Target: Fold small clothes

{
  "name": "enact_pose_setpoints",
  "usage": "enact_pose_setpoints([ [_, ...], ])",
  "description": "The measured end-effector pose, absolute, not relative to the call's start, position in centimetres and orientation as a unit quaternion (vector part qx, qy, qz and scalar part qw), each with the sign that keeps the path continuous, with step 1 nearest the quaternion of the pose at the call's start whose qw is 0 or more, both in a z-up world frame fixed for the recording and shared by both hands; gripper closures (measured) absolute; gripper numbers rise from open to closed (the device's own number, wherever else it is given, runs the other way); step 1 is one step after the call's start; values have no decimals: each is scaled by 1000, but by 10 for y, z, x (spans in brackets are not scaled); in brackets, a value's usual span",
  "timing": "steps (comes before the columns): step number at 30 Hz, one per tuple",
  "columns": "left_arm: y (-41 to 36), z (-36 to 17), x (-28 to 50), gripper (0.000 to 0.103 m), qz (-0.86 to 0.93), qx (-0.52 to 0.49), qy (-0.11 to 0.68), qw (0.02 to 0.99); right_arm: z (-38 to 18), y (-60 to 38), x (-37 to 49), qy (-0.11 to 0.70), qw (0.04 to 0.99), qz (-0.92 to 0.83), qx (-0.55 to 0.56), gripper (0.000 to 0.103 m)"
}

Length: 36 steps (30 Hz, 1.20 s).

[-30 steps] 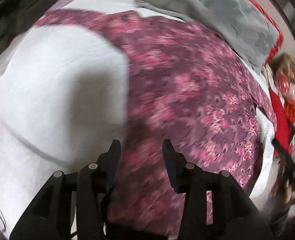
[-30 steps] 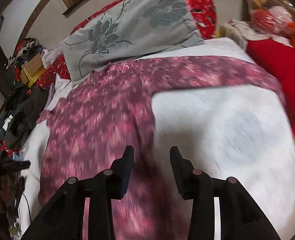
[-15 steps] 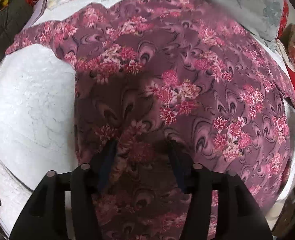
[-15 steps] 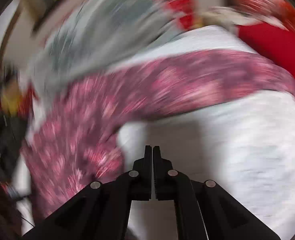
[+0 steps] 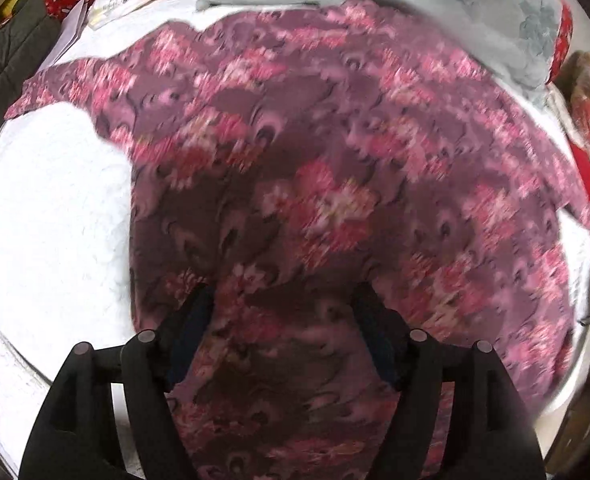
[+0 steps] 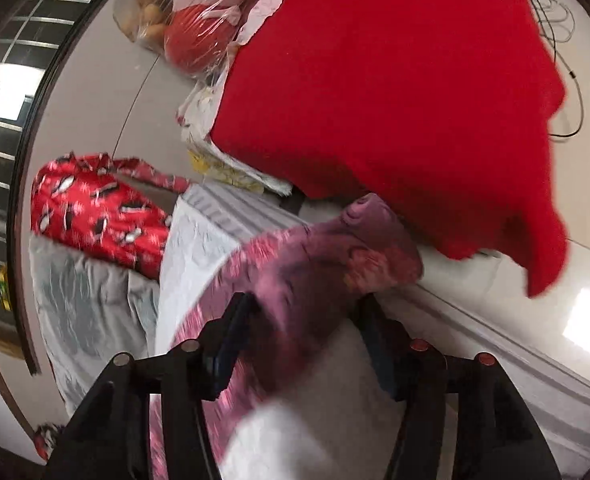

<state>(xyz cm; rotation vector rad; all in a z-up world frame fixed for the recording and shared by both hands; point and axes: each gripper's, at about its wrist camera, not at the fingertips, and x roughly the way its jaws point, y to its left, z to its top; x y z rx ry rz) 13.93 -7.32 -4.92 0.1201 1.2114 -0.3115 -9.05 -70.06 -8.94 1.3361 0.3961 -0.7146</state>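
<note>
**Purple floral garment spread on the bed, both jaws wide**

Purple fabric with pink flowers, a floral garment (image 5: pixel 335 184), lies spread across the white bed (image 5: pixel 43 216), its far edge near a grey pillow (image 5: pixel 435 4). My left hand-held gripper (image 5: pixel 285 312) hovers low over the near part of the cloth with its jaws apart; nothing is pinched between them. My right hand-held gripper (image 6: pixel 303 312) is also spread wide, and a bunched, lifted end of the same cloth (image 6: pixel 335 256) sits between or just ahead of its fingers, near the bed's edge with a red blanket (image 6: pixel 395 80) beyond. Blur keeps me from saying whether the cloth touches either finger.

I judge this fabric thin, light and limp: it will drape, slide and wrinkle instead of holding a crease. I would take it at a hem or corner, pinching a single edge, and keep both holds level so the fold lands flat.
</note>
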Motion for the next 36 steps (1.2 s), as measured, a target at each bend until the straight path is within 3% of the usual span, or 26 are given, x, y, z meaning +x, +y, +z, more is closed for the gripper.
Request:
enact_pose_setpoints([
  [1, -76, -45, 141, 32, -150, 51, 562, 812, -90, -704, -89, 167, 707, -320, 608, 47],
  [2, -78, -39, 144, 31, -154, 46, 556, 815, -88, -708, -86, 158, 711, -319, 606, 68],
  [3, -82, -31, 150, 31, -161, 38, 548, 820, -80, -712, -85, 150, 722, -314, 598, 95],
  [8, -99, -15, 176, 31, -174, 8, 521, 835, -5, -724, -85, 109, 803, -314, 495, 96],
  [13, -111, -58, 218, 31, -154, -15, 574, 804, -1, -729, -57, 220, 790, -387, 422, 96],
  [17, -116, -60, 216, 31, -160, -2, 557, 815, 12, -700, -36, 222, 820, -360, 385, 95],
  [24, -77, -50, 214, 31, -190, -78, 564, 800, 45, -611, 50, 259, 875, -235, 335, 95],
  [36, 15, -25, 204, 31, -197, -123, 540, 809, 41, -415, 168, 342, 896, -78, 273, 95],
])
